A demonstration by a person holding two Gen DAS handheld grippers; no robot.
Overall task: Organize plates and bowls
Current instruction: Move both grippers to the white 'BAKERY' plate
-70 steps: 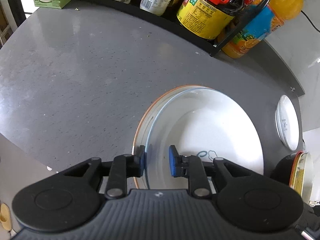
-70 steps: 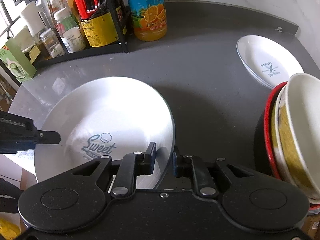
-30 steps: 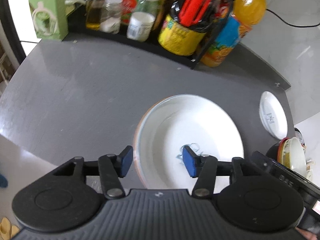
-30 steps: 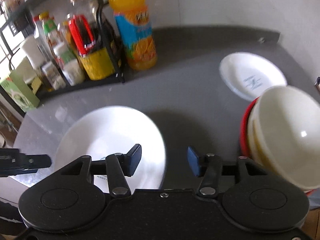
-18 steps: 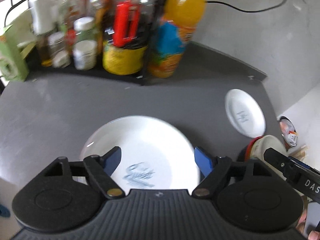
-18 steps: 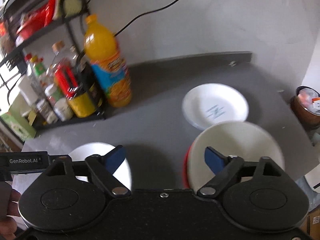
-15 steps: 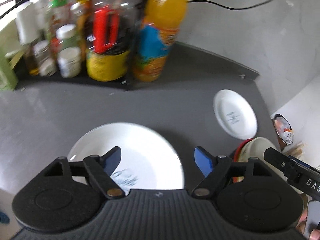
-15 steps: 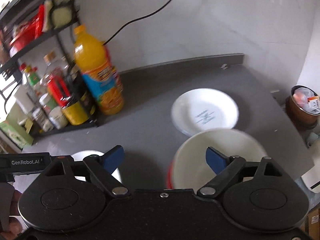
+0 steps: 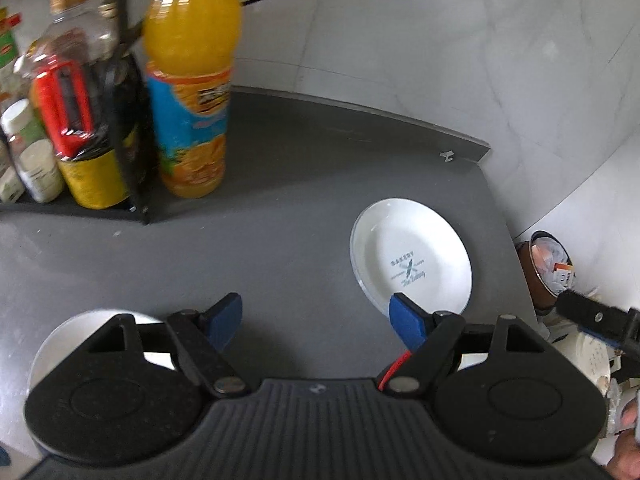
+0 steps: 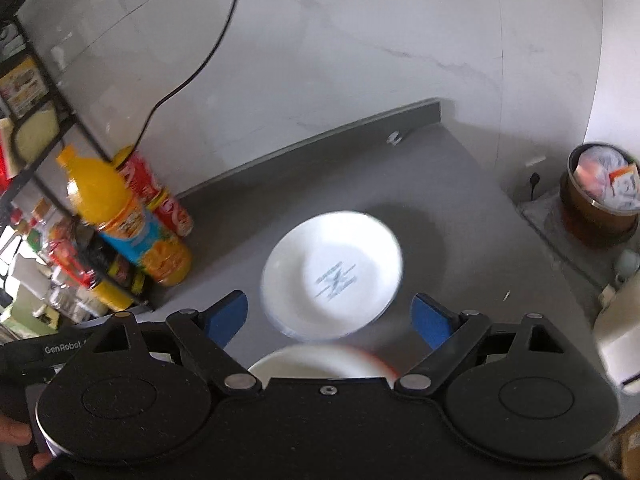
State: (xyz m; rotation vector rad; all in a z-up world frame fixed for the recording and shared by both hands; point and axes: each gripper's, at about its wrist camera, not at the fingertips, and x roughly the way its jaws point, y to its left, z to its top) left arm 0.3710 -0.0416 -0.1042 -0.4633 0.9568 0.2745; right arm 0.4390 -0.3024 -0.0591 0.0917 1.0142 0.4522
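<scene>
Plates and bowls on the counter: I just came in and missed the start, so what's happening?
A person holds a gripper in each hand; the left gripper and right gripper are both open and empty, above the grey counter. A small white plate lies flat near the far right, a larger white plate at the left, and a stack of bowls sits under the right gripper.

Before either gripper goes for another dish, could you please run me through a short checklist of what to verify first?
1. Left gripper open and holding nothing: ok.
2. Right gripper open and holding nothing: ok.
3. Small white plate lies flat on the counter, nothing on it: ok.
4. Large white plate set down: mostly hidden behind the left gripper, cannot tell.
5. Bowl stack steady: only its blurred rim shows, cannot tell.
6. Orange juice bottle upright, apart from the small white plate: ok.
</scene>
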